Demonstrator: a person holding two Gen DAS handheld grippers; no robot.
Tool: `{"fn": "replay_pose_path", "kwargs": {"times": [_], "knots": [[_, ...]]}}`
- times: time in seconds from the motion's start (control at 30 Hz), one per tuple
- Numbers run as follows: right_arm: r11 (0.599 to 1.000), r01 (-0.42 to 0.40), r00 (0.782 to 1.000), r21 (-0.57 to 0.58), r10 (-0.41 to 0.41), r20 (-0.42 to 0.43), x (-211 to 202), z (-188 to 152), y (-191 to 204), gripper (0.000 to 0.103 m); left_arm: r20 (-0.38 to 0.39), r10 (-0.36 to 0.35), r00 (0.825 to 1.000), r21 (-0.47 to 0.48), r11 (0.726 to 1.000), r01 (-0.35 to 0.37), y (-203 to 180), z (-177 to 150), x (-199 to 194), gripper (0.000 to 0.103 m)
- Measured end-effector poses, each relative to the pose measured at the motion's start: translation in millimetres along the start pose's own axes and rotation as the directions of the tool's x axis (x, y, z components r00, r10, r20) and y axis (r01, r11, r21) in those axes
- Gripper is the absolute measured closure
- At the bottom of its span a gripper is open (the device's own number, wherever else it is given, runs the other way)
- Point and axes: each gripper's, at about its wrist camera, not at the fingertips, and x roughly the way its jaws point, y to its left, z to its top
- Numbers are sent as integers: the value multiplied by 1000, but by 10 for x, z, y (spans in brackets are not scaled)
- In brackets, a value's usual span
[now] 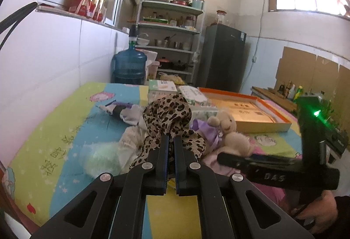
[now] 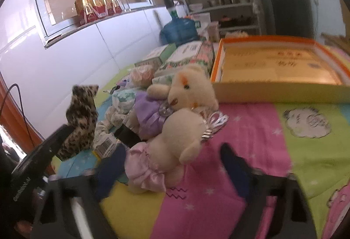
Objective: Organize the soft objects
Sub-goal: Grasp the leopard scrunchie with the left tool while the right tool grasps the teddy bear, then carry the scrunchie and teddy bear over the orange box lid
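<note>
My left gripper (image 1: 171,140) is clamped tight on a leopard-print cloth (image 1: 168,114), its two fingers pressed together with the fabric pinched between the pads and the rest of it bunched up above the tips, lifted off the bedspread (image 1: 54,140). From the right wrist view the same cloth (image 2: 81,120) stands tall at the left edge of the pile, rising from the black fingers that hold it.

My right gripper (image 2: 172,164) sits low over the near side of the pile, its jaws partly open, one finger each side of a cream teddy bear in a pink dress (image 2: 175,142). The view is blurred, and I cannot tell whether the pads are touching the bear. In the left wrist view that gripper (image 1: 221,158) comes in from the right, a hand (image 1: 317,212) on its handle, its tip against the bear's pink dress (image 1: 236,144).

A second cream bear in a purple dress (image 2: 188,90) lies just behind the first, touching it. Pale cloths (image 2: 120,103) lie to the left of the bears. Beyond the pile stand patterned cartons (image 2: 186,55), and to their right an open orange-rimmed box (image 2: 280,72) rests on the far side of the bedspread. A blue water jug (image 1: 129,66) stands behind the bed by the wall.
</note>
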Motion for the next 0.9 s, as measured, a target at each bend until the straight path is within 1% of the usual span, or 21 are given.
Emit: {"fn": "replay_pose_path", "kwargs": {"times": [0.03, 0.13, 0.23, 0.5, 0.63, 0.9], "knots": [[1000, -5, 1000, 8, 5, -11, 24, 6, -2, 49, 1, 2, 1000, 1, 1000, -2, 2, 9, 5, 99], [999, -30, 1000, 16, 30, -9, 4, -19, -29, 56, -2, 0, 1000, 1, 1000, 0, 3, 37, 24, 99], [999, -33, 999, 4, 33, 4, -66, -36, -22, 60, -2, -5, 1000, 0, 1000, 5, -6, 60, 24, 99], [999, -9, 996, -37, 12, 92, -382, 37, -16, 60, 8, -15, 1000, 31, 999, 15, -131, 156, 18, 99], [998, 20, 991, -53, -12, 136, -550, 95, -45, 60, 4, -23, 1000, 53, 998, 23, -243, 244, 50, 99], [996, 82, 979, -40, -73, 193, -792, 222, -293, 60, -2, -33, 999, 101, 994, 33, -594, 453, 175, 99]]}}
